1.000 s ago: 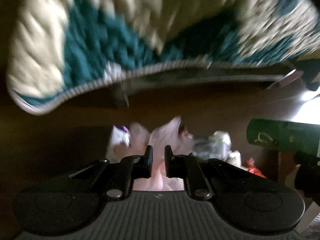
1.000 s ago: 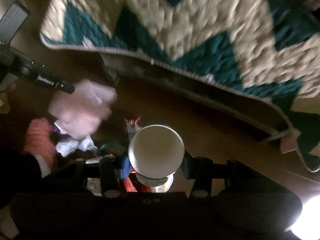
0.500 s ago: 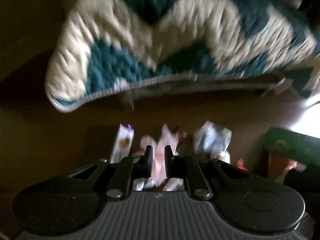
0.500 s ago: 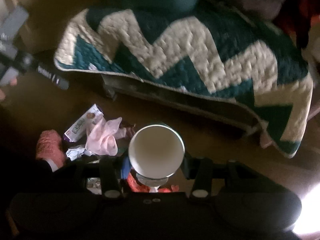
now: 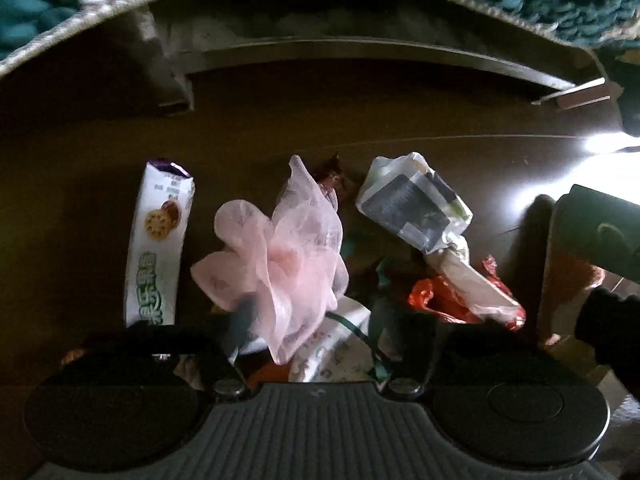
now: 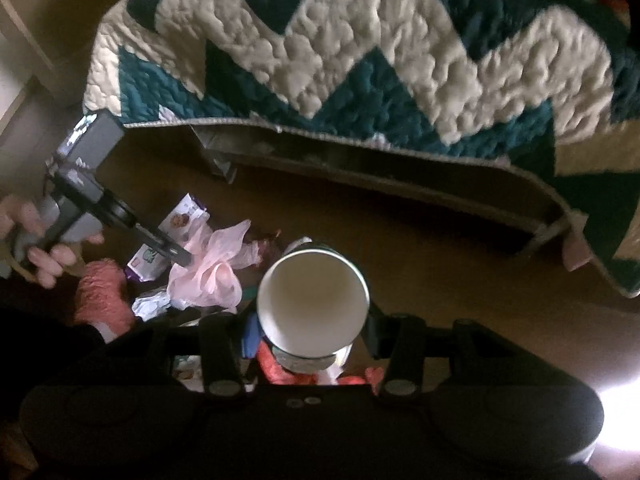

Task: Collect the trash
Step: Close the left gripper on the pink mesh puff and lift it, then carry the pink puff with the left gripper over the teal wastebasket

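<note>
A: Left gripper (image 5: pixel 308 320) state?

B: Released. Its jaws had just been opening, and both stood wide apart. The crumpled pale-pink sheer plastic bag (image 5: pixel 280 256) sat between them, resting on the trash pile, with neither pad pressing on it. In the right wrist view the left finger tip (image 6: pixel 176 254) touched the bag's edge.

A: Right gripper (image 6: pixel 312 336)?

B: Clenched on the white paper cup (image 6: pixel 313 300), mouth facing the camera, sides pinched between the fingers. Cup hung above the pile, to the right of the pink bag.

A: What lay around the pink bag?

B: Just left of it, the long white biscuit wrapper with a purple end (image 5: pixel 158 240), flat on the dark brown wooden floor (image 5: pixel 80 184). Right of it, the clear crinkled plastic pack with a dark label (image 5: pixel 416 208); below that, a red crumpled wrapper (image 5: pixel 444 300). Beyond it, the teal-and-cream zigzag quilt (image 6: pixel 360 52) hung over the bed edge.

A: How to finish the drop cleanly?

B: My read: the film is light and may cling to a pad, so lift the left gripper straight up with its jaws wide. No sideways drag, or the bag trails off the pile. Then bring the cup over beside the pink bag, go low, and let go so it doesn't roll.
</note>
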